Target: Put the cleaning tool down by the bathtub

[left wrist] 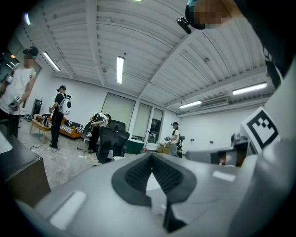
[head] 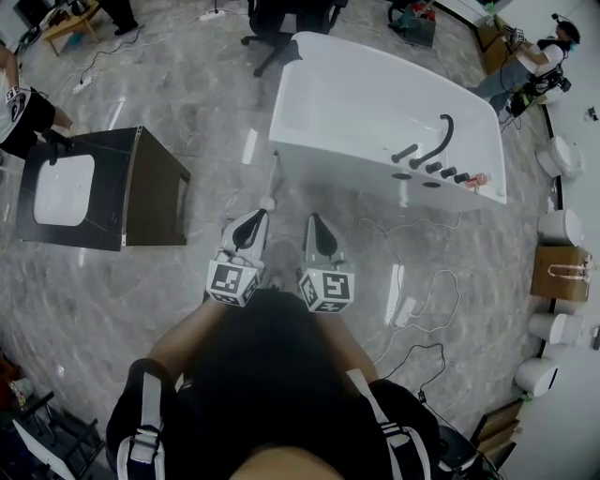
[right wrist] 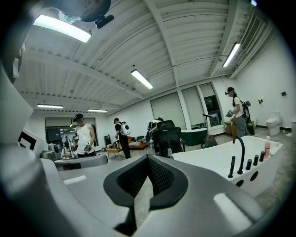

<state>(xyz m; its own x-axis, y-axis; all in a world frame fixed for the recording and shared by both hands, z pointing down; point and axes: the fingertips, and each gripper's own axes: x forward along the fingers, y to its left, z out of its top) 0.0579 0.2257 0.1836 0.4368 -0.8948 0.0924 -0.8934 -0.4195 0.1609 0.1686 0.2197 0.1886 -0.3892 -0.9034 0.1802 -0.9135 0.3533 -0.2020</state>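
The white bathtub [head: 323, 159] with a black faucet [head: 439, 141] stands ahead of me; the right gripper view shows the bathtub [right wrist: 208, 162] at its right. A thin pale cleaning tool [head: 273, 180] with a rounded end rests on the floor against the tub's near wall. Whether it lies flat or leans, I cannot tell. My left gripper [head: 259, 216] is held close to my body, its tip just short of the tool's rounded end, jaws shut and empty [left wrist: 151, 156]. My right gripper [head: 312, 218] sits beside it, also shut with nothing in it [right wrist: 148, 157].
A dark cabinet [head: 155, 192] with a white sink top stands at the left. Cables [head: 412, 300] trail over the marble floor at the right. White toilets [head: 561, 227] and a paper bag [head: 560, 272] line the right wall. An office chair [head: 277, 28] and people stand farther off.
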